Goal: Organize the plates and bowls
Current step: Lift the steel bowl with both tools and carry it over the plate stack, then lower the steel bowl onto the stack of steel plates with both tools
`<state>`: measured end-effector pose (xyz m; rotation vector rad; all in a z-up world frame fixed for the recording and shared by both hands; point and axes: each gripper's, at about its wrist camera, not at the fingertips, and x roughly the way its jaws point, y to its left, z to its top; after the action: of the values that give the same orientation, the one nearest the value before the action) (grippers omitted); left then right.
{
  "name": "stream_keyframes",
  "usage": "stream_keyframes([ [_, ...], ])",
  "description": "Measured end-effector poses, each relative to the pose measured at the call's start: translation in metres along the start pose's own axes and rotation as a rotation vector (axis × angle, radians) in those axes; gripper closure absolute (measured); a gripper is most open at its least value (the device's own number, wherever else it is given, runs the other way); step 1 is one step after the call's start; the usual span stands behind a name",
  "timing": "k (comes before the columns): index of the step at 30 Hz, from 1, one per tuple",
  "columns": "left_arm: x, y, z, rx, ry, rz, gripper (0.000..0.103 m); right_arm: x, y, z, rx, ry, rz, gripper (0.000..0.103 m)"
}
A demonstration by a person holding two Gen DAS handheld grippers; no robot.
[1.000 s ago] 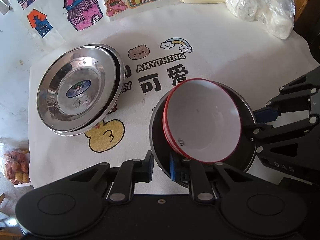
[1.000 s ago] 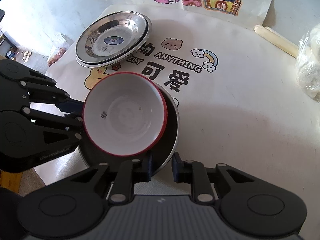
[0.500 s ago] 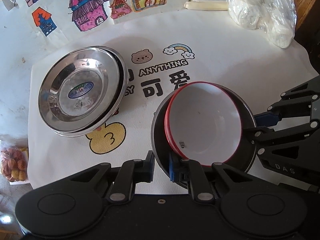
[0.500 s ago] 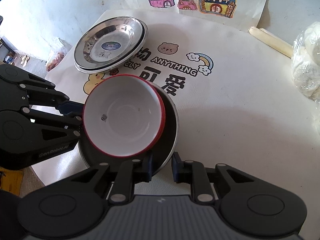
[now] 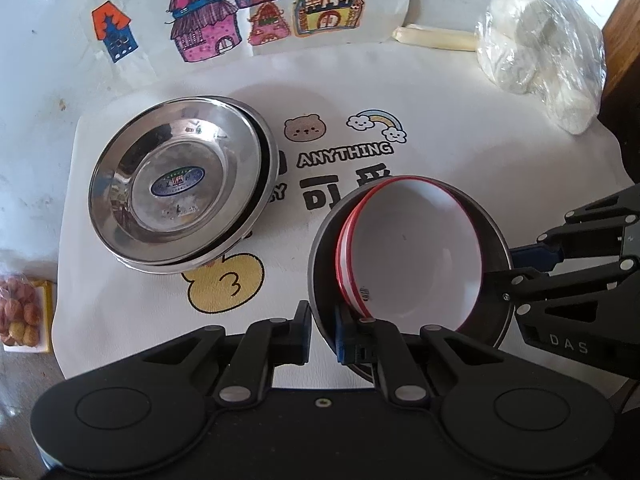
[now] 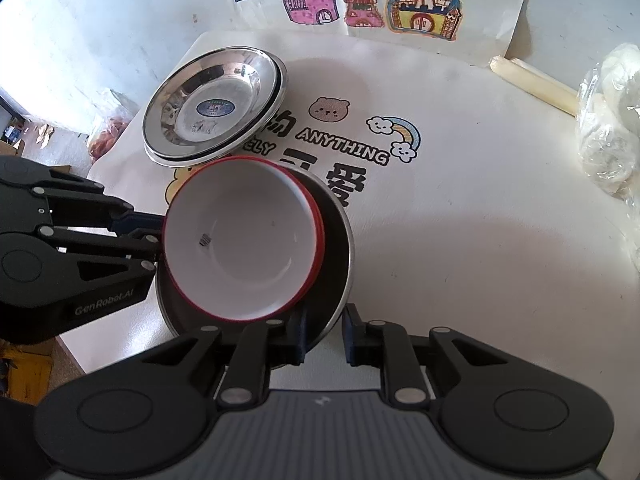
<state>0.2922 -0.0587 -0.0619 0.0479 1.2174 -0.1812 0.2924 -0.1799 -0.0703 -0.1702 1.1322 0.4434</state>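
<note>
Bowls, white with red rims, nested inside dark pan, tilted, above cloth. Left gripper pinching pan's near rim; right gripper clamped on the opposite rim. Steel plates stacked on cloth, just beside pan.

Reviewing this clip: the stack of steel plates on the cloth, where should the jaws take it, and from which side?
Take the steel plates by their flared rim, probably on the edge facing the duck print. The rims overhang the cloth and leave a gap for one jaw underneath; the shallow polished well gives nothing to pinch.
</note>
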Motion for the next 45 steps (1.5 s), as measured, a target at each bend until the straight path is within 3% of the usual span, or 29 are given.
stream_keyframes([
  [22,-0.010,0.038,0.019,-0.086,-0.032,0.001,0.092,-0.001,0.012,0.037,0.024,-0.023,0.006,0.084],
  [45,-0.017,0.120,0.039,-0.212,-0.089,0.059,0.095,0.022,0.055,0.113,-0.073,-0.049,0.033,0.084],
])
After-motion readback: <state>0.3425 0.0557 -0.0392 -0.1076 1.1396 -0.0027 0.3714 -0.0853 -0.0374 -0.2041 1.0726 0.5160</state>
